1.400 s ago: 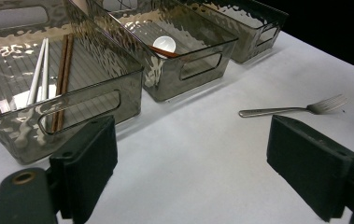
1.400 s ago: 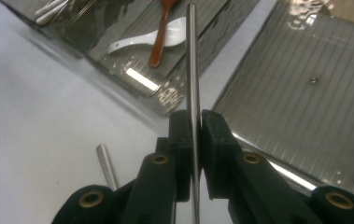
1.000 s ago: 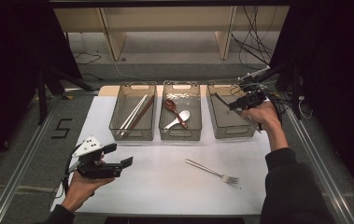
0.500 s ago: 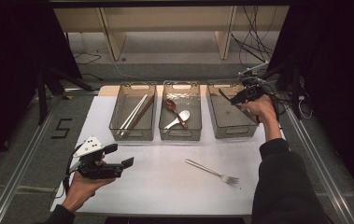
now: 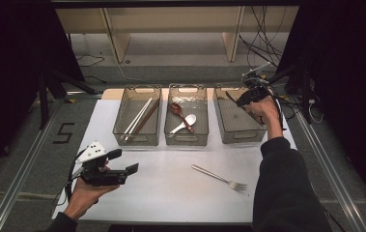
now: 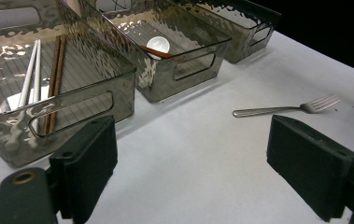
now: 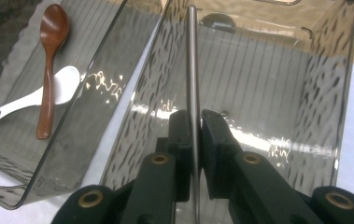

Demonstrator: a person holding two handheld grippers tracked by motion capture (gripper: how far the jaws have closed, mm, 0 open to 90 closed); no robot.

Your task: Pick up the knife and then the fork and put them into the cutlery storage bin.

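Right gripper view shows a thin metal utensil handle [image 7: 193, 60] pinched between the jaws of the right gripper [image 7: 193, 128], held over the right bin [image 7: 324, 93]; its far end is hard to make out. From the high view, the right gripper [image 5: 248, 96] hangs above that bin [image 5: 238, 136]. The middle bin [image 5: 186, 137] holds a brown spoon [image 5: 179, 113] and a white spoon [image 5: 184, 123]; the left bin [image 5: 137, 140] holds chopsticks [image 5: 139, 117]. A fork [image 5: 219, 177] lies on the white table [image 5: 171, 193]. The left gripper [image 5: 122, 162], jaws wide with nothing between them, sits low near the table's front left.
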